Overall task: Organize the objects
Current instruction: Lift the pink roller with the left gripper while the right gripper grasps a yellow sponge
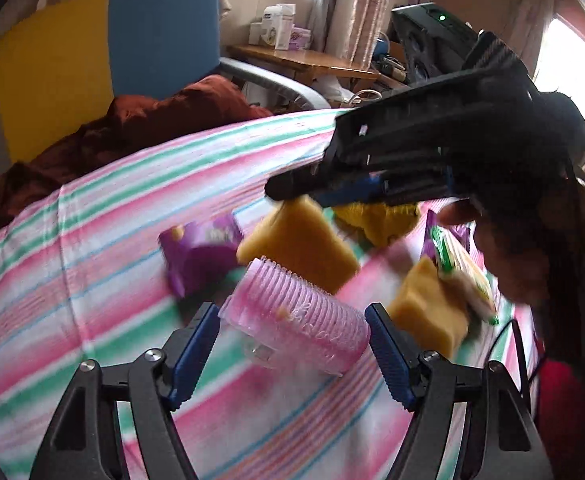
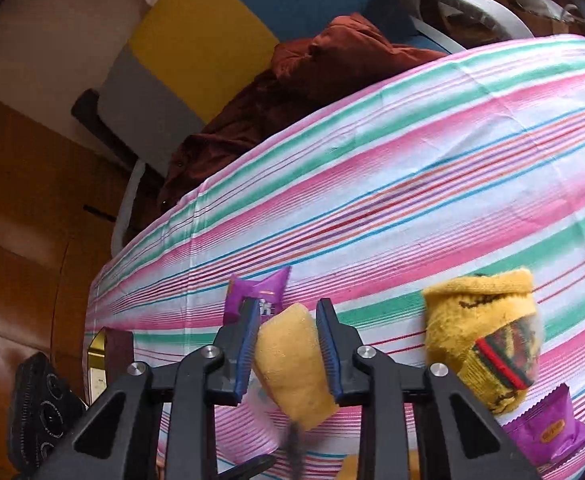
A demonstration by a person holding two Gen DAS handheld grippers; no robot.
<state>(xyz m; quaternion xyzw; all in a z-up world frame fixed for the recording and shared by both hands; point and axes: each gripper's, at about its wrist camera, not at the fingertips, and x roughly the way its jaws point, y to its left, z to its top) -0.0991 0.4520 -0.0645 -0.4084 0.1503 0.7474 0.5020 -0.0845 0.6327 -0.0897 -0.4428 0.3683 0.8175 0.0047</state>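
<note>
My left gripper is shut on a pink ribbed hair roller and holds it above the striped cloth. My right gripper is shut on a yellow sponge; in the left wrist view that gripper hangs over the same sponge. A second yellow sponge lies to the right. A yellow sock lies right of my right gripper. Purple snack packets lie on the cloth.
A green and yellow snack packet lies against the second sponge. A dark red garment is heaped on a blue and yellow chair beyond the table. A black device sits at the lower left.
</note>
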